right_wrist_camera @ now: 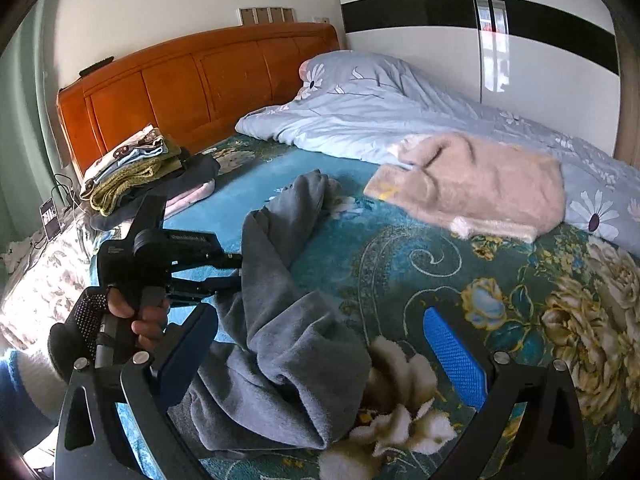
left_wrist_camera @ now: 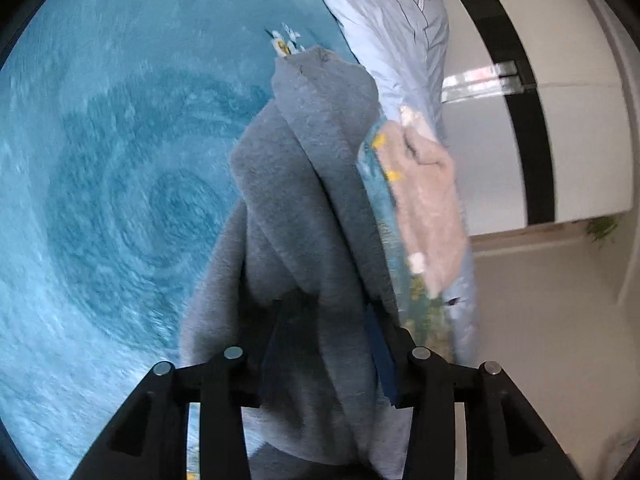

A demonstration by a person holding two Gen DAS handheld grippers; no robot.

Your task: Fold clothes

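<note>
We read folding as partly done: a folded stack (right_wrist_camera: 132, 164) sits by the headboard (right_wrist_camera: 192, 80), the pink sweater (right_wrist_camera: 480, 184) waits, and the grey garment (right_wrist_camera: 280, 320) lies crumpled, bunched between the left gripper's (left_wrist_camera: 328, 320) part-open jaws, with the right gripper (right_wrist_camera: 320, 344) wide and empty.

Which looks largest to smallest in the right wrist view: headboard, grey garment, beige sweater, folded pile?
1. headboard
2. grey garment, enlarged by nearness
3. beige sweater
4. folded pile

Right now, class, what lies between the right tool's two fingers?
In the right wrist view, the grey garment and bare floral bedspread lie between the open right tool's fingers.
</note>
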